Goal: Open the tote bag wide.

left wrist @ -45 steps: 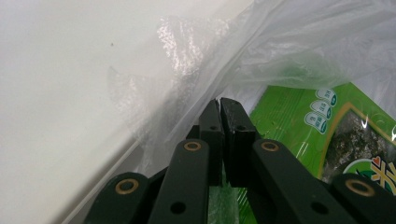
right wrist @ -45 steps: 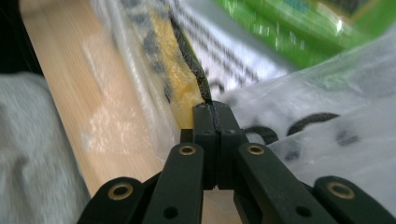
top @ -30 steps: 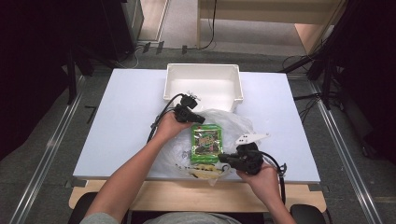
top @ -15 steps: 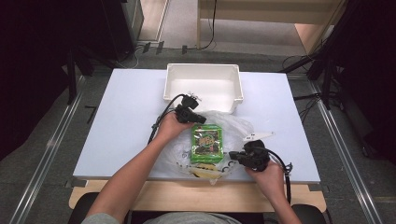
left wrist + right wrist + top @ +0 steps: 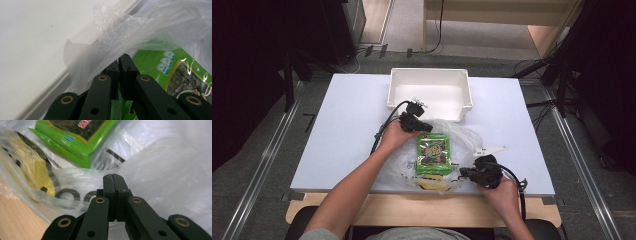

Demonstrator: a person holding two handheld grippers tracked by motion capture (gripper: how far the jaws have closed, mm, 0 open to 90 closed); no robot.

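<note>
The big white table [image 5: 342, 135] carries everything. At its far side stands a white plastic bin [image 5: 429, 92], and the bin looks bare inside.

Nearer the person lies a clear plastic bag [image 5: 462, 137], all crinkled. It spreads from just in front of the bin down to the near edge of the table. On the bag lies a green snack packet [image 5: 432, 153], flat, with a dark picture on its front. It lies between the two hands. At the near end of the bag there is a yellow patch with black print [image 5: 40, 173], close to the wooden edge of the table.

The left claw [image 5: 426, 127] is at the far left corner of the green packet, just in front of the bin. In the left gripper view its two black jaws are pressed together on a fold of the clear bag [image 5: 105, 47], and the thin plastic rises out from between them. The green packet [image 5: 160, 67] lies right behind the jaws.

The right claw [image 5: 463, 173] is at the near right side of the bag, pointing toward the packet. In the right gripper view its jaws [image 5: 115, 182] are closed tight, with a crinkle of the bag [image 5: 170, 170] just at their tips. I cannot tell if plastic is caught between them.
</note>
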